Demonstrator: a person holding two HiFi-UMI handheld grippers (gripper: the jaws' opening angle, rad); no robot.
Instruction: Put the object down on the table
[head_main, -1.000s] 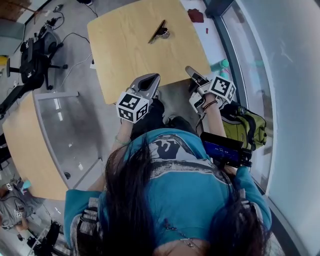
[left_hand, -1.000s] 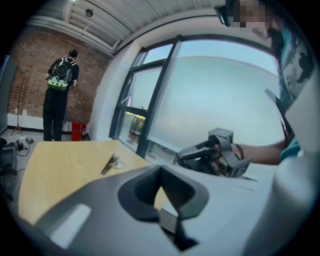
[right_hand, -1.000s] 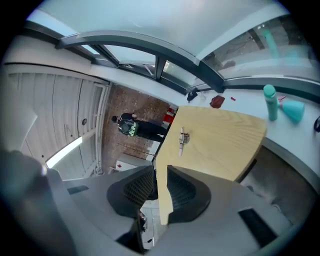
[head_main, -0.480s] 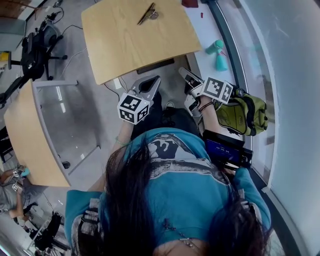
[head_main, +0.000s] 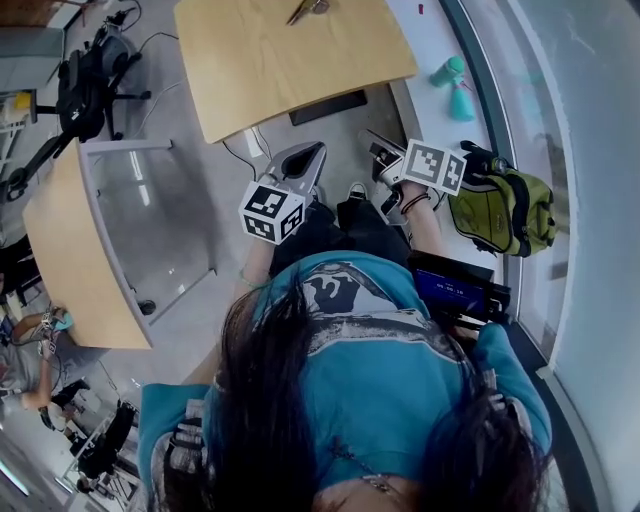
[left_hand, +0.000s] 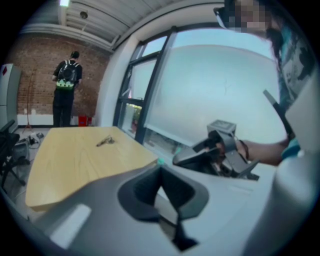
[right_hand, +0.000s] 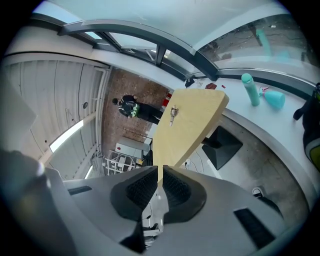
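Note:
A small dark metal object lies on the light wooden table at the top edge of the head view, far from both grippers. It also shows as a small object on the table in the left gripper view, and as the same object on the tabletop in the right gripper view. My left gripper hangs over the floor short of the table's near edge, shut and empty. My right gripper is beside it, also shut with nothing between its fingers.
A green backpack lies on the sill at right, with a teal bottle farther along. A black flat box sits under the table. A second wooden table with a glass panel stands at left. A person stands far off.
The table and the object on it have slid up and away in the head view as I back off. Both grippers have come off the table's edge and stayed shut.

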